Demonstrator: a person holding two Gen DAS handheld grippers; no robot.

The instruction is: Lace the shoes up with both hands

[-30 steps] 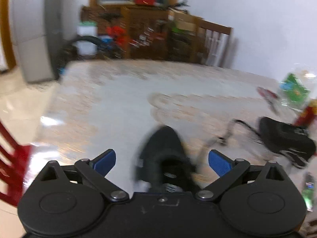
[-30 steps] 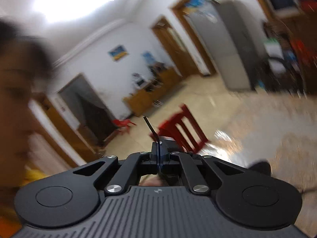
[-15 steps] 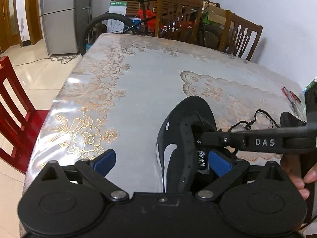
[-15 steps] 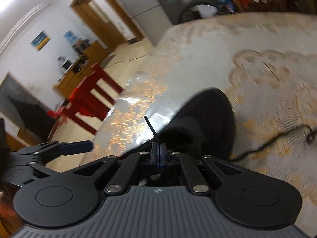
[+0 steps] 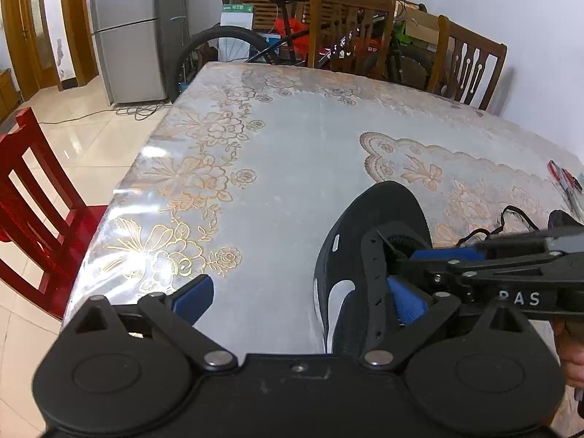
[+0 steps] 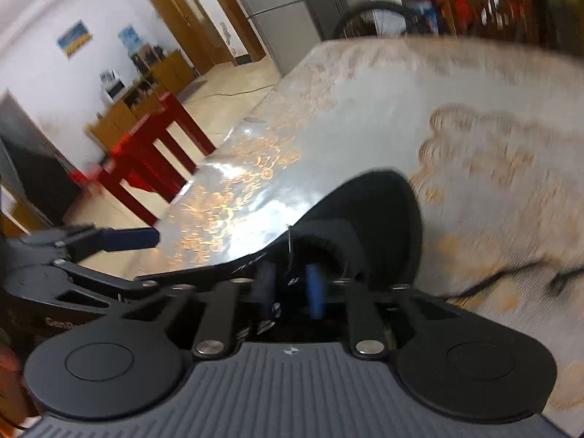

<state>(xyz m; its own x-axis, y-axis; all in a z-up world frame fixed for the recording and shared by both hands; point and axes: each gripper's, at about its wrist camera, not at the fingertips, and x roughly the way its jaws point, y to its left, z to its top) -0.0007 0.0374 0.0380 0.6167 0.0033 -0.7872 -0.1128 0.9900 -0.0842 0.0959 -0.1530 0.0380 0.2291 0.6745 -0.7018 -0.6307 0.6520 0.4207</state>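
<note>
A black shoe (image 5: 368, 226) lies on the table with its toe pointing away, and its eyelet strip (image 5: 372, 277) faces me. My left gripper (image 5: 299, 299) is open wide, and its right pad (image 5: 405, 301) is down by the shoe's opening. My right gripper (image 6: 292, 288) comes in from the right over the tongue (image 6: 328, 241) with its blue pads a little apart. A thin black lace end (image 6: 290, 241) stands up between them. The rest of the lace (image 5: 511, 215) trails loose over the table to the right.
A second black shoe (image 5: 562, 219) and red-handled scissors (image 5: 564, 179) lie at the table's right edge. A red chair (image 5: 33, 211) stands at the left, and wooden chairs (image 5: 467, 62) and a bicycle (image 5: 226, 47) stand beyond the far edge. A hand (image 5: 573, 357) holds the right gripper.
My right gripper swung down from facing the room to the shoe's tongue, and its pads, pressed together on the lace end before, have parted. The left view steadied close over the shoe.
</note>
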